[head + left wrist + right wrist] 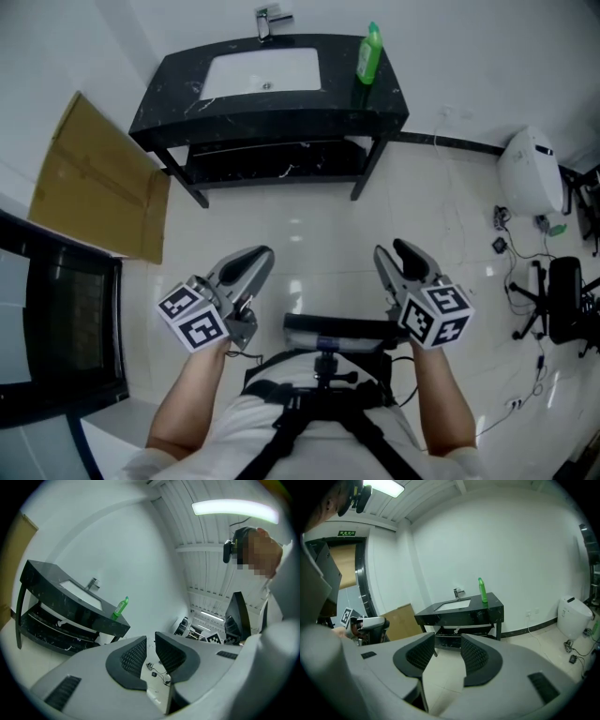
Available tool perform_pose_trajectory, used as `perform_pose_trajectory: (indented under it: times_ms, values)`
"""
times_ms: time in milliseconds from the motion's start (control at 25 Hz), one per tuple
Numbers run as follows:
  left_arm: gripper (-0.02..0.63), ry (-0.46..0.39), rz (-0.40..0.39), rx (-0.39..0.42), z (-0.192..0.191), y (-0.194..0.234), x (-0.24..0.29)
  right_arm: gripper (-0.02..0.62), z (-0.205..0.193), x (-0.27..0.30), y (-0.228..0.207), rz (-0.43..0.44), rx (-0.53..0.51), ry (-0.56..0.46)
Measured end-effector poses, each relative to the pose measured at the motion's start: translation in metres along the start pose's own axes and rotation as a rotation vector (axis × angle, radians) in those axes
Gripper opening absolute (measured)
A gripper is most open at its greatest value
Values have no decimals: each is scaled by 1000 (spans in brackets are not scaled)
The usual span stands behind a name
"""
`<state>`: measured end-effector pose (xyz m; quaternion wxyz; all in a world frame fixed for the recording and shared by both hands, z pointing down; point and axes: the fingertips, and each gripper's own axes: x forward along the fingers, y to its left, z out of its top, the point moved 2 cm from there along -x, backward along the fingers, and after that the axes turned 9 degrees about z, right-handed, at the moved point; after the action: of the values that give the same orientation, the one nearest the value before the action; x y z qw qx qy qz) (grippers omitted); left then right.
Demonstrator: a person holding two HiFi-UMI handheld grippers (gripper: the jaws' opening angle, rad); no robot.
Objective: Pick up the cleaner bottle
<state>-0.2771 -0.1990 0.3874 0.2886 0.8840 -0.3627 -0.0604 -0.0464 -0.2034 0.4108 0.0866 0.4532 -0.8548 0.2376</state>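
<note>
So we're standing on a shiny white floor [309, 225] facing a black vanity [169, 103] against the wall, with a white basin [262, 72] set in its top. Some flat cardboard [94, 178] leans off to the left.

Both tools are held low near our waist. The left gripper [255, 261] has its jaws a narrow gap apart and the right gripper [396, 258] is spread a bit wider, with nothing between either pair.

The green bottle [369, 53] stands upright on the vanity's back right corner, just right of the basin. It's well ahead of us across the floor, on the right gripper's side. We'd guess that one goes in, closing from the sides across the upright body.
</note>
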Motion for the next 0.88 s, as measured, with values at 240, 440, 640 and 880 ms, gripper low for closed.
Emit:
perform_pose_trajectory:
  times_ms: [240,440,640,880]
  values:
    - [52,30,-27,-7,2,9,22,176,5,12,-12,-20,25,14]
    - [52,20,-1,-1,15,28,47,176,18,44,-29,23,17,21]
    - [52,15,26,5,30,38,78,176,46,72,-61,49,8,22]
    - [52,-4,48,7,60,58,134,176,92,107,-96,91,-14,21]
